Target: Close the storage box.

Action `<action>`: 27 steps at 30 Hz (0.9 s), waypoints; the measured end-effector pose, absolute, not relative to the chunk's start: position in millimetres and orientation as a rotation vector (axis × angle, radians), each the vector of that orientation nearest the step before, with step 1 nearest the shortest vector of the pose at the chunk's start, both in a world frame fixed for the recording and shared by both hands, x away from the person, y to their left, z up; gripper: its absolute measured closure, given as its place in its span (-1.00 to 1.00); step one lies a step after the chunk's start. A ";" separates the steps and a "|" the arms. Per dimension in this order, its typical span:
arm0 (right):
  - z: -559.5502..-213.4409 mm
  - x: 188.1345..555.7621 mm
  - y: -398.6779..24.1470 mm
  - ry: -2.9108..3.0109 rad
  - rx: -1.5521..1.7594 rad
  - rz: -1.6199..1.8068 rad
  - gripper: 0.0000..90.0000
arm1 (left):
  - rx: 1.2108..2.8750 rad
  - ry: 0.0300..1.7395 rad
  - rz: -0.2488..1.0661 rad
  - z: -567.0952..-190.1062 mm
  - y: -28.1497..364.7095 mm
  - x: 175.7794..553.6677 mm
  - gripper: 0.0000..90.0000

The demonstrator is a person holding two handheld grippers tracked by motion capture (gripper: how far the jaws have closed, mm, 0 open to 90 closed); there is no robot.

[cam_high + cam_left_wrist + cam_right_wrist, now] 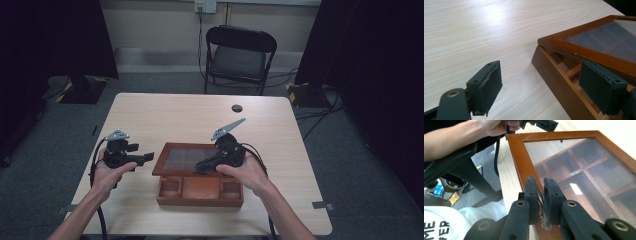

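Observation:
A brown wooden box with compartments sits at the table's near middle. Its glass-paned lid is tilted up off the base, so the front compartments lie open. My right gripper is shut on a small metal clasp at the lid's front rim; the right gripper view shows the right gripper with its pads tight around it. My left gripper stands open just left of the box. Its own view shows the left gripper with the box's side wall running between the pads, under the lid.
A black folding chair stands beyond the table's far edge. A small dark round disc lies on the far part of the table. The other hand is at the top of the right gripper view. Cables trail on the floor at right.

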State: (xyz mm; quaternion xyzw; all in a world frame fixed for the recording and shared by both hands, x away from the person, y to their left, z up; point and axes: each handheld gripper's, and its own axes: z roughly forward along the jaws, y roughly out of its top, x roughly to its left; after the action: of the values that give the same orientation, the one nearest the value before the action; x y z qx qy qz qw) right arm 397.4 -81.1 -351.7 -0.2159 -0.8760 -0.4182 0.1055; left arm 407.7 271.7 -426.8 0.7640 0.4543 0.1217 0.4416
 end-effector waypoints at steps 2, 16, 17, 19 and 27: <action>-353.9 395.8 -80.2 -2.585 -0.637 -1.212 0.82 | 1.912 1.122 0.306 -427.3 271.0 407.9 -0.60; -380.7 385.0 -74.5 -2.597 -0.635 -1.110 0.83 | 1.902 1.131 0.299 -427.1 269.7 407.2 -0.59; -382.3 384.6 -74.3 -2.598 -0.637 -1.100 0.83 | 1.898 1.136 0.301 -427.1 269.6 407.0 -0.59; -386.0 384.0 -73.8 -2.592 -0.639 -1.096 0.83 | 1.897 1.139 0.299 -427.2 270.1 407.2 -0.59; -397.8 381.6 -64.3 -2.607 -0.632 -1.032 0.83 | 1.898 1.136 0.299 -427.4 270.2 407.0 -0.60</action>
State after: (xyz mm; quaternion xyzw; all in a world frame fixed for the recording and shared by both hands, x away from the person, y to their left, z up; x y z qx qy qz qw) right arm 381.6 -64.3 -397.8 -0.2180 -0.8989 -0.3560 0.1333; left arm 407.0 270.2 -427.4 0.7639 0.4572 0.1204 0.4393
